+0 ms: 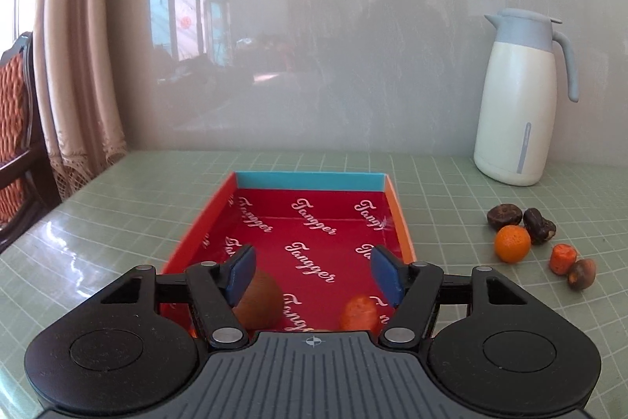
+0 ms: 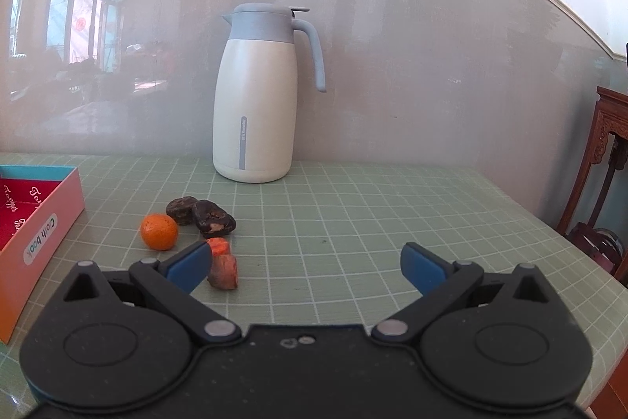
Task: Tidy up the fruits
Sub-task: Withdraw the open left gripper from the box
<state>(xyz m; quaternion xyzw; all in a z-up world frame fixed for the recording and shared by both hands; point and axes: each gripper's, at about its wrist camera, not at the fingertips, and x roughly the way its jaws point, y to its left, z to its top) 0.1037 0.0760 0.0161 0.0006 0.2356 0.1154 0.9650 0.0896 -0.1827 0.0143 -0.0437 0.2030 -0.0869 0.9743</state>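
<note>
Left tongs [image 1: 312, 271]: hanging apart over the red box [image 1: 400, 222], holding nothing.
Right tongs [image 2: 306, 268]: standing apart, empty.
Orange [image 2: 159, 231]: sitting on the table [image 2: 373, 207].

A glossy grey wall panel [image 1: 353, 46] is set behind the table [image 2: 353, 222], which is covered by a green gridded mat; a bright window [image 1: 184, 14] is mirrored in the panel; a beige curtain [image 1: 78, 65] is hung at left; carved wooden chairs [image 2: 604, 183] are seen at the edges.
</note>
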